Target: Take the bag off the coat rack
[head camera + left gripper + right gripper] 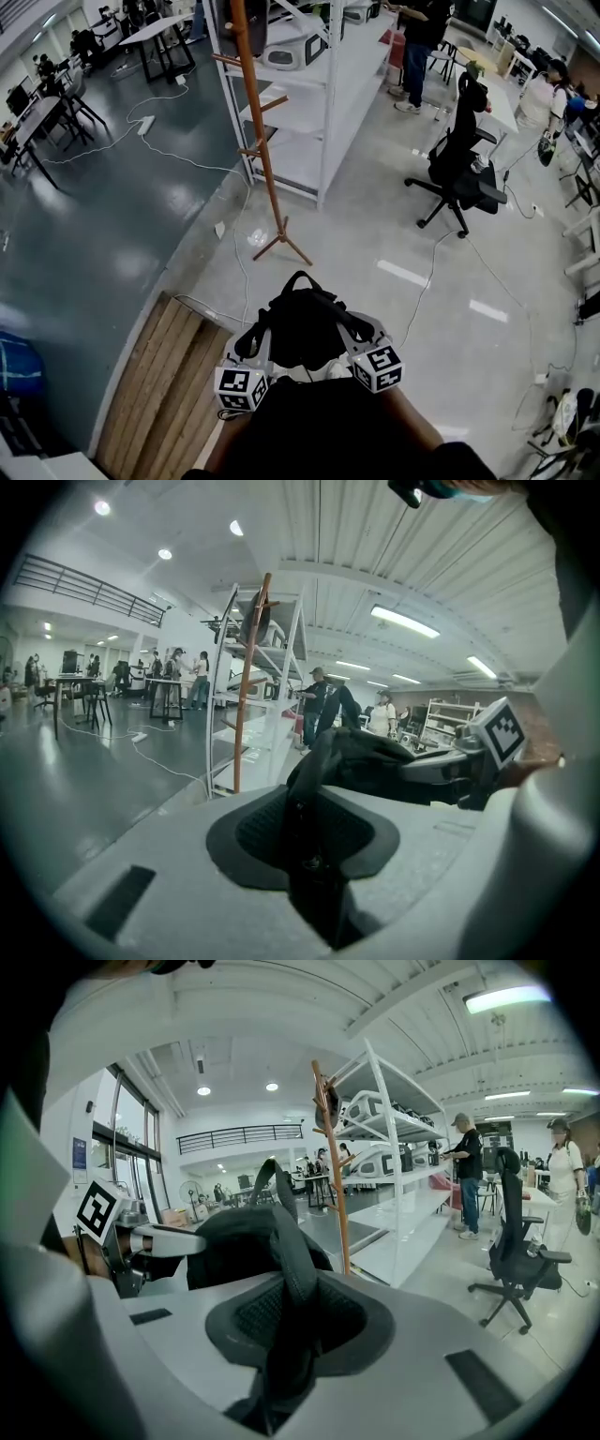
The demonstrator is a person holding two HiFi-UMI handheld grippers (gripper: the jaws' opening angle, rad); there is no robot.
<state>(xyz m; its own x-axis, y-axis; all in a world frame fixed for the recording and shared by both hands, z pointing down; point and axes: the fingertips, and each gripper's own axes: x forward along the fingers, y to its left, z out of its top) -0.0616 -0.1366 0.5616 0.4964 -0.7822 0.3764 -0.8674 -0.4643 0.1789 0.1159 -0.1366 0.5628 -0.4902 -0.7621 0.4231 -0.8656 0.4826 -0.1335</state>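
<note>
The black bag (305, 328) hangs free of the coat rack, held close in front of me between both grippers. My left gripper (255, 345) is shut on the bag's left strap (309, 789), which runs down between its dark pads (267, 834). On the other side, my right gripper (359, 335) is shut on the right strap (286, 1279). The brown wooden coat rack (258, 122) stands bare on the floor about a metre ahead. It also shows as a thin post in the left gripper view (248, 686) and as a coat rack post (333, 1166) in the right gripper view.
White metal shelving (319, 94) stands right behind the rack. A black office chair (459, 159) is to the right. White cables (187, 159) trail over the floor. A wooden platform (169, 394) lies at my lower left. People stand at the back right.
</note>
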